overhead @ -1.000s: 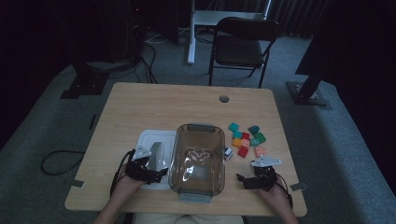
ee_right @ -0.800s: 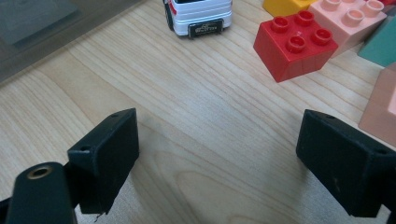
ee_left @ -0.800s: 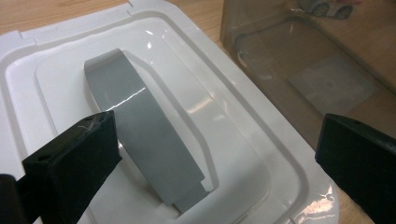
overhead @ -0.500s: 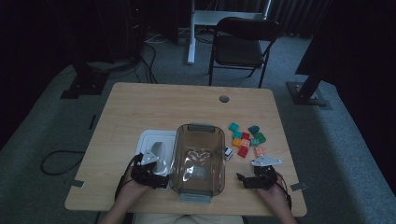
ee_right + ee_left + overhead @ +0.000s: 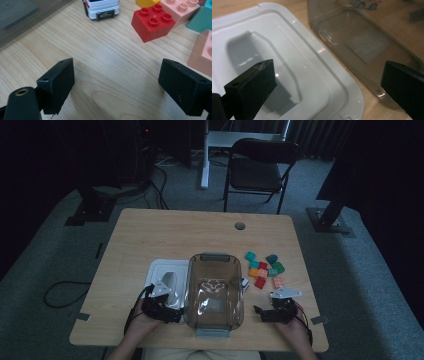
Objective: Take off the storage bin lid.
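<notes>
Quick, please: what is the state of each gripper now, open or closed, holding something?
Left gripper: open, holding nothing, above the white lid.
Right gripper: open, holding nothing, over the table.

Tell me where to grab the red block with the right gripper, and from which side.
Grip the red block across its two flat side walls, below the studs, coming straight down from above with the right gripper open. It lies flat, studs up; a pink block crowds its far side, so close across the freer sides.
</notes>
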